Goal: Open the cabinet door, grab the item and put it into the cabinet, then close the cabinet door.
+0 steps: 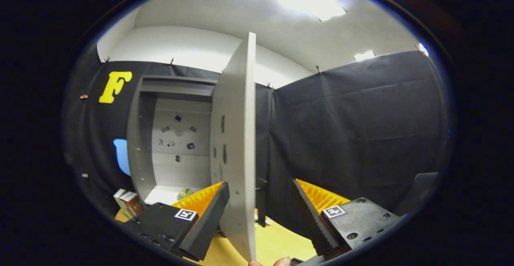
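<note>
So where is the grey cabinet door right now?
In the gripper view, the grey cabinet door stands swung open, edge-on between the open gripper's fingers, just right of the grey cabinet.

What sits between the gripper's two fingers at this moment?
In the gripper view, the open cabinet door stands edge-on between the spread fingers of the gripper, close against one finger and apart from the other.
</note>
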A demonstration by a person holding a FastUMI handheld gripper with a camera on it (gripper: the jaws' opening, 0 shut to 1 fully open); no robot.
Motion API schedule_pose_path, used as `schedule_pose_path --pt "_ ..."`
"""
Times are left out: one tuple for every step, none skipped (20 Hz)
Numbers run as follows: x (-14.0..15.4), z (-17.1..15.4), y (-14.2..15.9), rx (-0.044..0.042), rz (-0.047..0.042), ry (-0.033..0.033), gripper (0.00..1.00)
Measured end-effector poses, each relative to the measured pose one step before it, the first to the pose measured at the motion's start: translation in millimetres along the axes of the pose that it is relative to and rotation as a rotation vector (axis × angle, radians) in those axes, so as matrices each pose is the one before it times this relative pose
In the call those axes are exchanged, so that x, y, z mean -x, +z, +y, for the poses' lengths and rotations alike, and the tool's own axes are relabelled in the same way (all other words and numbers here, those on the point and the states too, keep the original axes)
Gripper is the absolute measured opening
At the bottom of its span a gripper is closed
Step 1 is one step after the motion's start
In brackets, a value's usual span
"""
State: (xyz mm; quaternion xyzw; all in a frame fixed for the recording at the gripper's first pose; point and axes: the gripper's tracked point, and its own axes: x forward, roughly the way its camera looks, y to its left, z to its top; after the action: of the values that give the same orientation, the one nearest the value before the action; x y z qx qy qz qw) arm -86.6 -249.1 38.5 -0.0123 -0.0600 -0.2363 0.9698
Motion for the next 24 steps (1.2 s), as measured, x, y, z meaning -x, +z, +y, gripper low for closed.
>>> schedule_pose_path --pt "-3.85 -15.36 -4.31 0.01693 0.00434 -0.03194 0.98" --pt "-5.41 -15.15 -3.22 0.01473 0.00357 -0.03605 0.98" --pt "-6.35 -9.28 -6.24 0.01334 0.00355 -0.03019 0.98" --pt "-6.99 -4.95 -8.65 0.01247 0.00707 -0.02087 0.98" --pt "-7.44 -5.56 -8.55 0.01198 0.01858 -0.01436 0.98" --pt "-9.83 -2.93 -10.7 0.01115 0.0203 -0.00892 0.98" --pt "-8.1 -1.83 -10.23 0.00802 0.02057 -0.00433 0.98" --pt "-8.38 -0.5 -10.48 0.00516 0.02714 -0.00162 0.98" --pt "-7.63 1.14 -9.41 -0.00535 0.02723 0.00396 0.98" --pt "-5.04 3.4 -7.42 -0.01267 0.02722 0.00911 0.98" --pt "-4.01 4.81 -4.75 -0.01359 0.01853 0.01522 0.98" --pt "-4.78 4.86 -5.71 -0.00688 0.01402 0.01206 0.98" --pt "-4.01 4.11 -3.2 -0.00512 0.00986 0.01223 0.98" --pt "-1.42 6.51 -2.32 -0.00398 0.00886 0.01362 0.98" --pt "-1.2 -1.66 0.27 0.00253 0.00196 -0.00319 0.98" --pt "-1.22 -0.02 1.27 -0.00104 -0.00357 0.0056 0.97" --pt "1.38 1.36 0.2 -0.00257 -0.0005 0.00136 0.95" --pt "0.47 2.28 -0.23 -0.00694 0.00072 0.00914 0.95" --pt "1.54 1.25 0.73 -0.00958 0.00726 0.0099 0.95" --pt "1.22 0.06 -0.79 -0.00997 0.00711 0.00642 0.95" --pt "0.22 0.81 -0.2 -0.00539 0.00427 0.00122 0.95" --pt "0.44 0.57 1.15 -0.00026 -0.00141 0.00079 0.95" --pt "1.02 0.78 0.29 0.00123 -0.00041 0.00049 0.95" --pt "1.87 1.85 1.27 0.00165 -0.00083 0.00526 0.95"
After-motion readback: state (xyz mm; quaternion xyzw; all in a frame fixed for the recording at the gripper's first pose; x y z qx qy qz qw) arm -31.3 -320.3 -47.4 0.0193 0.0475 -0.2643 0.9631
